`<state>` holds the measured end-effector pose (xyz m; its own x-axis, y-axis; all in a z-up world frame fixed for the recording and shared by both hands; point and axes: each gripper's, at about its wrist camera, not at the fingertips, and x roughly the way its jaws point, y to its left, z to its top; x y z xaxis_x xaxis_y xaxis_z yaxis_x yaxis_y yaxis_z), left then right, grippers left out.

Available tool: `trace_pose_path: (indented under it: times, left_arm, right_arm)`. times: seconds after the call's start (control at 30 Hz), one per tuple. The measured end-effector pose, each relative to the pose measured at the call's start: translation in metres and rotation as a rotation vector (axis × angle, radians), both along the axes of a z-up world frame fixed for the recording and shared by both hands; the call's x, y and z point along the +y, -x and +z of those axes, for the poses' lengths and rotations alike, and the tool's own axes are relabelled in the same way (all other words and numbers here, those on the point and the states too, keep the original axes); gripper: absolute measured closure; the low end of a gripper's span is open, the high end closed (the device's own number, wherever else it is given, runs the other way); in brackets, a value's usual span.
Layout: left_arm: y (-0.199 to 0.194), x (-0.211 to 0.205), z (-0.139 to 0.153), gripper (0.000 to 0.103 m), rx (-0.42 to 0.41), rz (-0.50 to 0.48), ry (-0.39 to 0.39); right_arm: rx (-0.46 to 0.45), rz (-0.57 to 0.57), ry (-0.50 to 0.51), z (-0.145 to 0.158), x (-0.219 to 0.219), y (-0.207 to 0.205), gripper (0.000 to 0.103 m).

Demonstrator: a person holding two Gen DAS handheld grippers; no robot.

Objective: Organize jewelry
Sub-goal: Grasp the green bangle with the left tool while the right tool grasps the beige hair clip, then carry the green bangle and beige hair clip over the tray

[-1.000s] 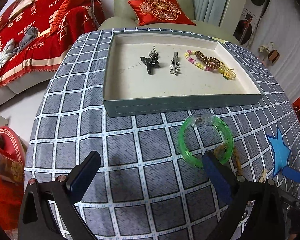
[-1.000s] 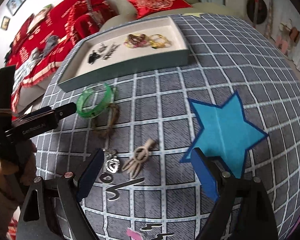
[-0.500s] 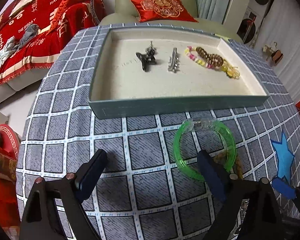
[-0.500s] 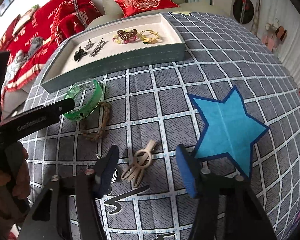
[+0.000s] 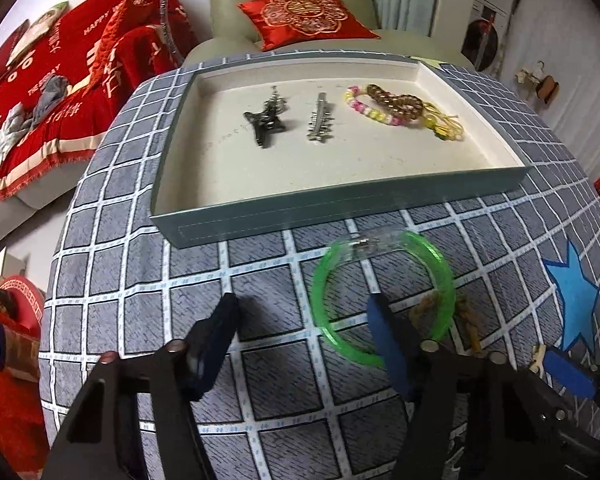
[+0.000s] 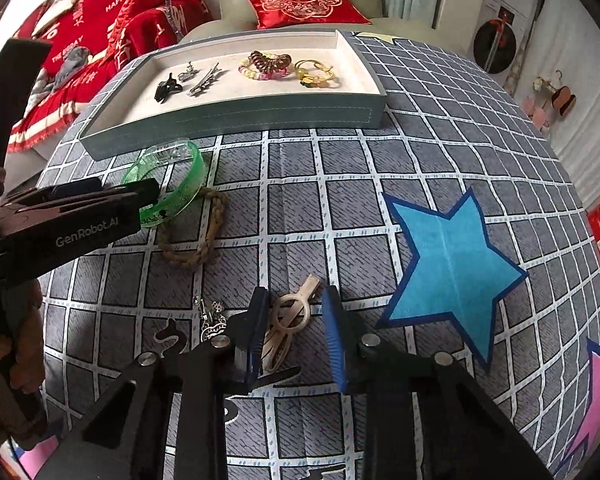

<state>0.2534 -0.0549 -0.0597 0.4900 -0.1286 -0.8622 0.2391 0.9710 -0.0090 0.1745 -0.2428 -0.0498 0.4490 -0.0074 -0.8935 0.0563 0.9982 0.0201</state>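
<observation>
Checked desk (image 6: 340,168): right tool (image 6: 296,334) closing around cream hair clip (image 6: 288,320), not yet clamped; left tool (image 5: 304,320) apart, narrowing astride green bangle (image 5: 380,280); next, clamp and lift to far tray (image 6: 236,116).

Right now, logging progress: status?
Right tongs closing around beige hair claw, not clamped. Left tongs closing at green bangle. Nothing blocking.

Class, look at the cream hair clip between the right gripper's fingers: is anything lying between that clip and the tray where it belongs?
Nothing visible blocks it. Between the cream hair clip and the tray lies bare checked cloth; the braided cord and green bangle sit off to the left. Only the tray's near wall must be cleared.
</observation>
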Motion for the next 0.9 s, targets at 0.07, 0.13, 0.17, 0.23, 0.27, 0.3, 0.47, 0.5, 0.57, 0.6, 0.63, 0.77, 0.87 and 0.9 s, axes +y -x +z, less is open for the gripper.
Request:
trace_pose_path:
  times: [0.07, 0.13, 0.17, 0.23, 0.27, 0.3, 0.47, 0.5, 0.57, 0.6, 0.63, 0.77, 0.87, 0.9]
  left_arm:
    - [0.001, -0.002, 0.001, 0.030, 0.001, -0.006, -0.004]
    - [0.002, -0.004, 0.002, 0.044, -0.004, -0.015, -0.005]
    - [0.002, -0.005, 0.003, 0.049, -0.005, -0.022, -0.004]
    - [0.004, -0.009, 0.004, 0.070, -0.004, -0.043, -0.008]
    - [0.004, -0.010, 0.004, 0.073, -0.007, -0.048, -0.015]
    - [0.005, -0.010, 0.004, 0.078, -0.007, -0.056, -0.013]
    - [0.010, -0.005, 0.006, 0.080, -0.004, -0.081, 0.046]
    - [0.011, -0.004, 0.006, 0.080, -0.007, -0.080, 0.050]
    - [0.012, -0.002, 0.008, 0.080, -0.009, -0.078, 0.060]
    - [0.013, 0.000, 0.009, 0.080, -0.010, -0.074, 0.065]
    - [0.013, 0.001, 0.009, 0.080, -0.011, -0.071, 0.068]
    - [0.014, 0.007, 0.016, 0.080, -0.026, -0.065, 0.084]
    - [0.017, 0.010, 0.023, 0.080, -0.041, -0.066, 0.092]
    - [0.018, 0.011, 0.025, 0.080, -0.046, -0.067, 0.096]
  right_arm:
    - [0.001, 0.003, -0.002, 0.000, 0.000, 0.000, 0.081]
    - [0.001, 0.004, -0.006, 0.000, 0.001, 0.001, 0.082]
    - [0.000, 0.005, -0.007, 0.001, 0.001, 0.001, 0.082]
    - [-0.001, 0.013, -0.001, 0.001, 0.002, 0.001, 0.082]
    - [-0.002, 0.017, -0.002, 0.001, 0.002, 0.002, 0.082]
    - [-0.003, 0.017, -0.008, 0.001, 0.002, 0.002, 0.082]
    - [-0.006, 0.009, -0.057, 0.003, -0.006, 0.004, 0.082]
    - [-0.008, 0.009, -0.065, 0.004, -0.008, 0.005, 0.082]
    - [-0.013, 0.008, -0.073, 0.006, -0.011, 0.006, 0.082]
    - [-0.019, 0.007, -0.084, 0.008, -0.012, 0.006, 0.082]
    - [-0.022, 0.007, -0.089, 0.009, -0.013, 0.006, 0.082]
    - [-0.044, 0.009, -0.121, 0.017, -0.018, 0.007, 0.082]
    - [-0.060, 0.009, -0.139, 0.024, -0.022, 0.005, 0.082]
    - [-0.066, 0.011, -0.145, 0.027, -0.023, 0.005, 0.082]
